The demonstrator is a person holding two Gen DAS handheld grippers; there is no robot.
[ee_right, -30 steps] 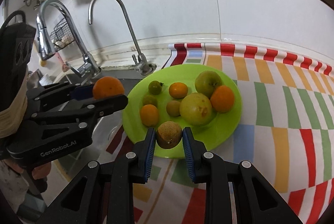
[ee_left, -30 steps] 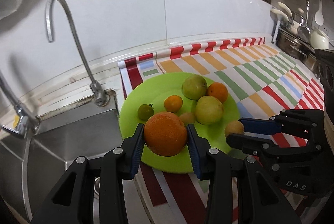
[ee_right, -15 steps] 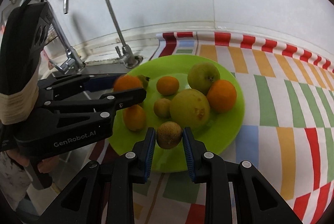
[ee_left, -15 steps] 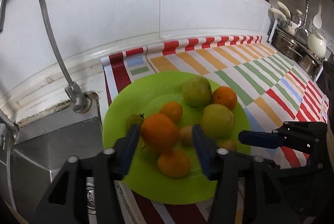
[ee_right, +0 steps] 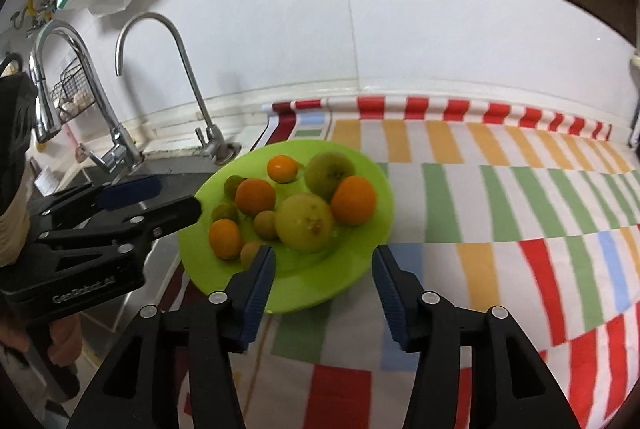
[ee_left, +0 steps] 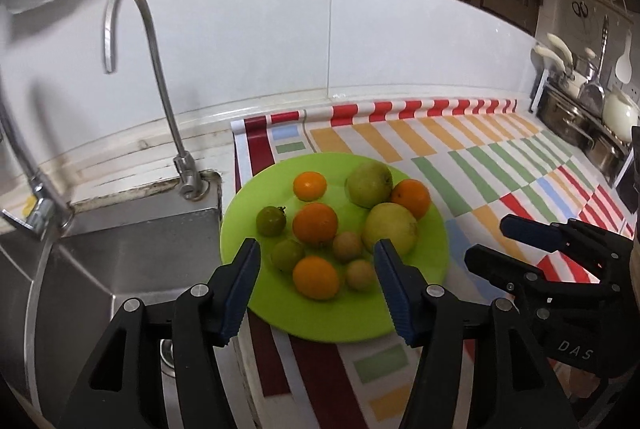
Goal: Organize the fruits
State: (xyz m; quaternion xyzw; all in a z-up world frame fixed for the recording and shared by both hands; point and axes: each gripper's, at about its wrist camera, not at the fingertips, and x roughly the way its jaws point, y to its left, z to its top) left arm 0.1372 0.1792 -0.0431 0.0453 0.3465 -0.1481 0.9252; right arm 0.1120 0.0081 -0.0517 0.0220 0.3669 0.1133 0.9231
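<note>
A lime green plate (ee_left: 432,257) (ee_right: 360,261) sits on the striped mat and holds several fruits: oranges, two large yellow-green fruits (ee_left: 390,228) (ee_right: 305,222), small green and brown ones. The large orange (ee_left: 315,223) (ee_right: 255,196) lies in the plate's middle. A small brown fruit (ee_left: 360,274) (ee_right: 251,251) lies near the front rim. My left gripper (ee_left: 318,277) (ee_right: 150,197) is open and empty above the plate's front. My right gripper (ee_right: 323,275) (ee_left: 490,241) is open and empty at the plate's right front edge.
A steel sink (ee_left: 100,269) with two faucets (ee_left: 160,89) lies left of the plate. The striped mat (ee_right: 500,209) covers the counter to the right. Pots and utensils (ee_left: 580,109) stand at the far right. A strainer hangs on the wall above.
My left gripper opened and let the large orange go onto the plate. My right gripper opened and released the small brown fruit onto the plate. Both pulled back and up.
</note>
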